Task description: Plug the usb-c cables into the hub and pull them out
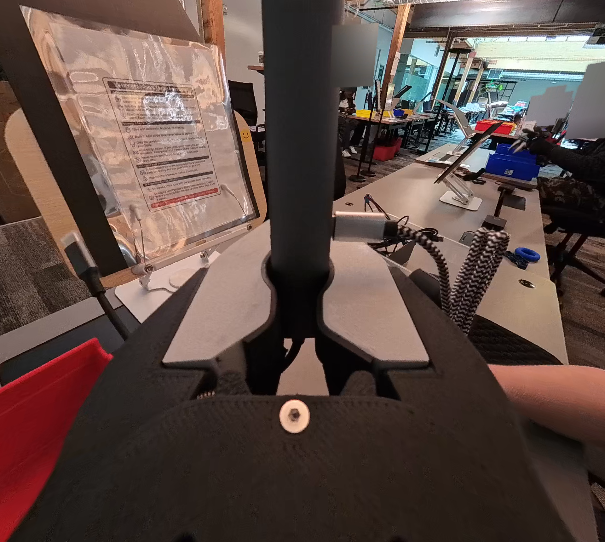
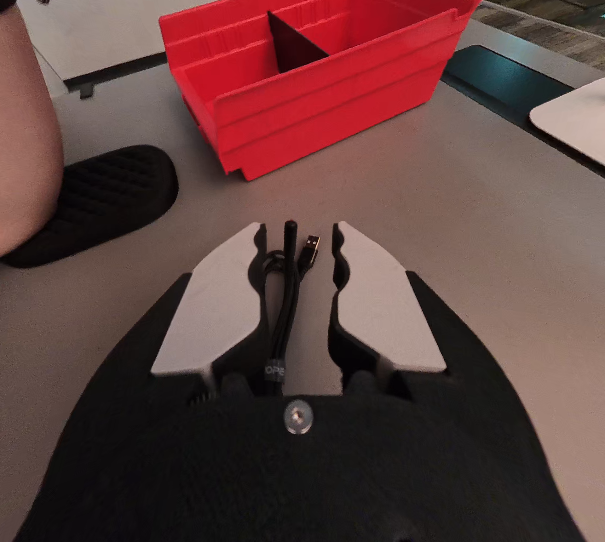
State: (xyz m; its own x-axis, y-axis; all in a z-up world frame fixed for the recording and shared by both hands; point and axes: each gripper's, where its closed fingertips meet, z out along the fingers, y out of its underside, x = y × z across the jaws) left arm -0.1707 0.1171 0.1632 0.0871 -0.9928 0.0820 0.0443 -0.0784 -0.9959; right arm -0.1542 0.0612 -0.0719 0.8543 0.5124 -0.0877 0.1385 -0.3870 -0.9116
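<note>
The left gripper (image 1: pixel 298 277) clamps a dark grey hub (image 1: pixel 301 101) held upright; a silver plug (image 1: pixel 358 225) on a braided cable (image 1: pixel 458 284) sticks out of the hub's right side. The right gripper (image 2: pixel 296 228) is spread over a bundled black cable (image 2: pixel 281 307) on the desk (image 2: pixel 425 215). Farther off stands a red bin (image 2: pixel 311 107).

The dark grey hub (image 1: pixel 299 133) stands upright. A silver-ended braided cable (image 1: pixel 360 225) hangs loose just right of it; a black cable (image 1: pixel 78 259) dangles well left of it, unplugged.
</note>
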